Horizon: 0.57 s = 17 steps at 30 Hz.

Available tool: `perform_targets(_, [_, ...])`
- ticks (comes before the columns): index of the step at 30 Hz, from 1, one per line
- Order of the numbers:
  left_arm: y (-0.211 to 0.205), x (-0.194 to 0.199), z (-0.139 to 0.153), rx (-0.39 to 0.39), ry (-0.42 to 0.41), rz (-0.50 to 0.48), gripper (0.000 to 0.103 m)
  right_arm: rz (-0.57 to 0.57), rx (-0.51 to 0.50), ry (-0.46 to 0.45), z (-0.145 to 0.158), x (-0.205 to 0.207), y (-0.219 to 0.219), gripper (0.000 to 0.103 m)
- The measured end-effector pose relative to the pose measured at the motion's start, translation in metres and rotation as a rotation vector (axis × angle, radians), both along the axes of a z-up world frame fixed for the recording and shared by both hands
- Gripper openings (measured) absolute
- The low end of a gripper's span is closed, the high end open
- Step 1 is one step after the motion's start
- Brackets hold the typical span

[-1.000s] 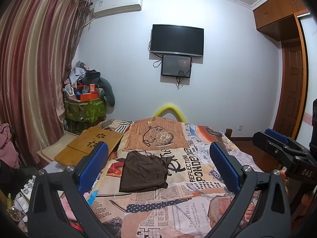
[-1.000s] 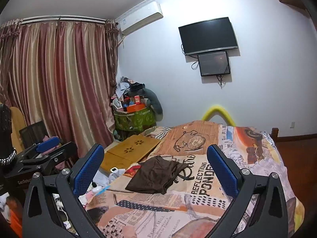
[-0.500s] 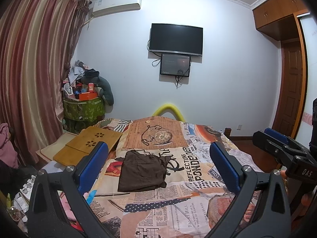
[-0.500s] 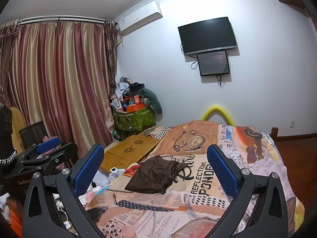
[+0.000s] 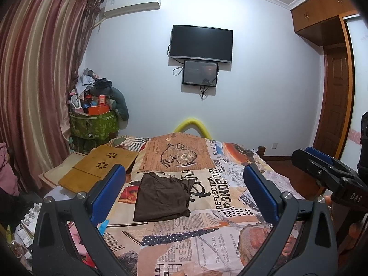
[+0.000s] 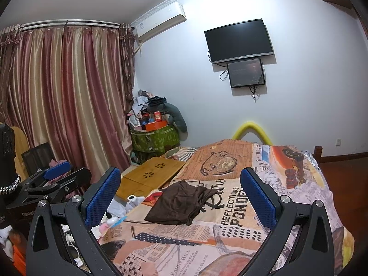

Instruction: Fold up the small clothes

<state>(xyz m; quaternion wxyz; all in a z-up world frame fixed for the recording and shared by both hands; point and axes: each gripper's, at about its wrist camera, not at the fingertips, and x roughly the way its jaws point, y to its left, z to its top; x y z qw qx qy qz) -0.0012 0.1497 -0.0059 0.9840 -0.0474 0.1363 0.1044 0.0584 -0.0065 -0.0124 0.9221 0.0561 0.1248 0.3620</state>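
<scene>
A dark brown garment (image 5: 162, 199) lies loosely folded on the bed's newsprint-patterned cover (image 5: 225, 207); the right wrist view shows the same garment (image 6: 181, 203) on that cover (image 6: 230, 234). My left gripper (image 5: 184, 195) hangs open well above and short of the garment, nothing between its blue pads. My right gripper (image 6: 180, 200) is open too, held high over the near end of the bed. Each gripper shows at the edge of the other's view: the right gripper (image 5: 322, 172), the left gripper (image 6: 55, 174).
A wooden lap table (image 5: 99, 170) leans at the bed's left side. A green bin piled with clutter (image 5: 96, 119) stands by the striped curtains (image 5: 34, 92). A TV (image 5: 201, 41) hangs on the far wall, a wooden door (image 5: 335, 103) stands right. Small items (image 6: 119, 209) lie beside the bed.
Both views have drifted only slightly; the garment lies as before and both grippers stay open.
</scene>
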Motion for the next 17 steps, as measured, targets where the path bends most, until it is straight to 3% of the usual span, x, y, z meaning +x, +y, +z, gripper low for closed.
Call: perform_targets(17, [-0.0013, -0.0017, 0.0006, 0.009, -0.004, -0.017, 0.103, 0.001, -0.004, 0.008, -0.0034, -0.0002, 0.0001, 0.103])
